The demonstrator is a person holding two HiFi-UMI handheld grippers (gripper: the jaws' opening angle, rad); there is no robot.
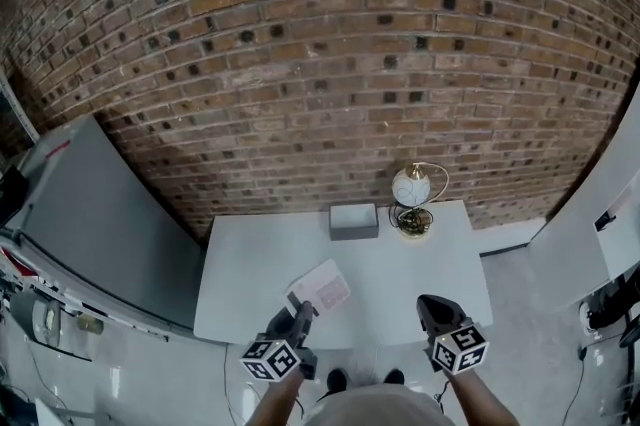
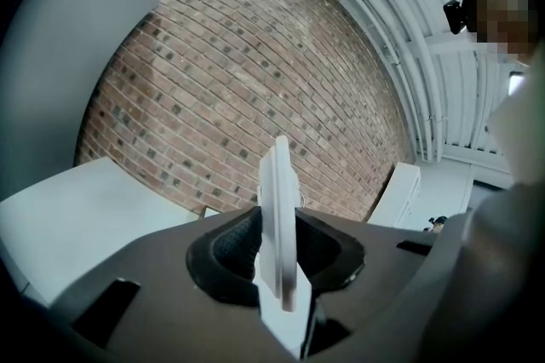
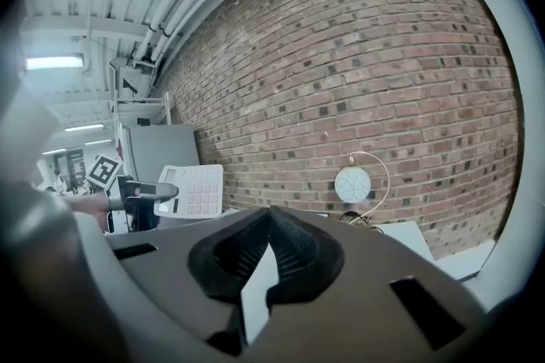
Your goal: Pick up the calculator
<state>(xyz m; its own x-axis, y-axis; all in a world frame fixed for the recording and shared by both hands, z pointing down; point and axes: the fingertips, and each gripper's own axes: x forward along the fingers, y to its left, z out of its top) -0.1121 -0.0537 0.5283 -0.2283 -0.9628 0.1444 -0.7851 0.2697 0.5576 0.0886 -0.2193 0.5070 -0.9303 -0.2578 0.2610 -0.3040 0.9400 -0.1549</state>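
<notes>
Pinching the calculator (image 2: 278, 216) near one end, your left gripper (image 1: 303, 310) fingers hold it above the tabletop (image 1: 420, 259); a sudden twist could lever it loose. Right gripper (image 1: 432, 306) fingers pressed together, empty.

Smooth matt plastic calculator (image 1: 320, 289); rough brick wall (image 1: 320, 64).

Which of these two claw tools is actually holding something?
The left gripper: its jaws pinch the white calculator by one edge. The right gripper has nothing between its closed jaws.
</notes>
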